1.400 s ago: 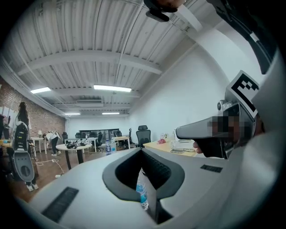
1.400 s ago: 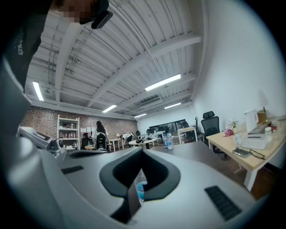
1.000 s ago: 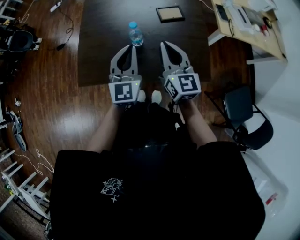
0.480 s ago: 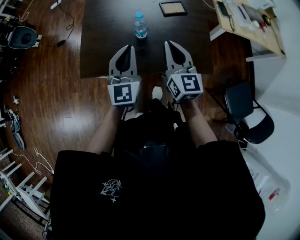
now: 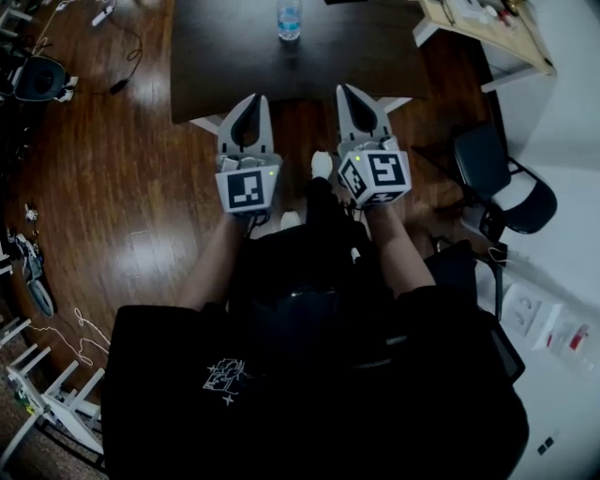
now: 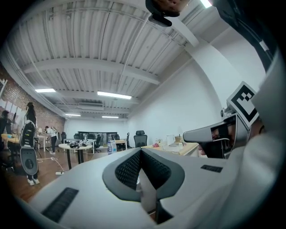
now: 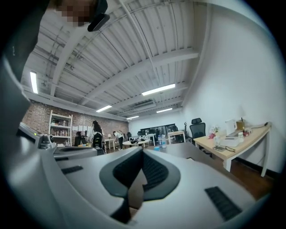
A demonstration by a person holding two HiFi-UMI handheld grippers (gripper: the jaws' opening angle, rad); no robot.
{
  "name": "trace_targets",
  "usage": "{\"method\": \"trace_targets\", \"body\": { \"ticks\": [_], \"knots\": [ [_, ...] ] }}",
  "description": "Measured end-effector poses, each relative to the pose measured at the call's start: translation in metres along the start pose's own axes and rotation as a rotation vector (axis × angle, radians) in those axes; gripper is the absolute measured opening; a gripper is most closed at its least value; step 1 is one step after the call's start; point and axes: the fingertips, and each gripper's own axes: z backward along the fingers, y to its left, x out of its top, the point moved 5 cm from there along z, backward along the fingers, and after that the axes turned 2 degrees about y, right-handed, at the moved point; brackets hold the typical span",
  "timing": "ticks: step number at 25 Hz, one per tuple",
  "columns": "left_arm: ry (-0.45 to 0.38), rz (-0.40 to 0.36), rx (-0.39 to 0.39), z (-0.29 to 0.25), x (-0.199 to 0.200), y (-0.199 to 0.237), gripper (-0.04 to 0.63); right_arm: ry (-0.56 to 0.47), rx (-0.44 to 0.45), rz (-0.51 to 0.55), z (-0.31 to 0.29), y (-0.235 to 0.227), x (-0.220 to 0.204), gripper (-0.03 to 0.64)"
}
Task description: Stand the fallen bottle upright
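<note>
On the left we've got the left gripper (image 5: 252, 97), fingers pressed together on nothing, out over the wood floor (image 5: 122, 187). Middle, up ahead, the bottle (image 5: 289, 21) stands upright on the dark surface (image 5: 216, 52), well apart from both. The right gripper (image 5: 346, 90) has its fingers pressed together too, empty.

The left gripper (image 5: 254, 97) and right gripper (image 5: 344, 89) are held level, side by side, jaws pressed together, nothing gripped.
</note>
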Motion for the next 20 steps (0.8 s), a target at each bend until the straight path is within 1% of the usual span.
{"method": "trace_targets", "body": {
  "ticks": [5,10,15,20],
  "knots": [
    [-0.022,-0.002,-0.039,0.036,0.008,-0.018,-0.005,0.002,-0.027,0.020,0.046,0.018,0.003,0.012],
    [-0.029,0.015,-0.074,0.059,0.016,-0.031,-0.006,0.010,-0.038,0.009,0.070,0.033,0.005,0.012],
    [-0.032,0.012,-0.078,0.075,0.017,-0.048,-0.006,0.009,-0.034,0.000,0.095,0.033,0.000,0.012],
    [-0.039,0.002,-0.058,0.094,0.021,-0.072,-0.006,0.023,-0.019,-0.017,0.129,0.027,-0.007,0.012]
  ]
}}
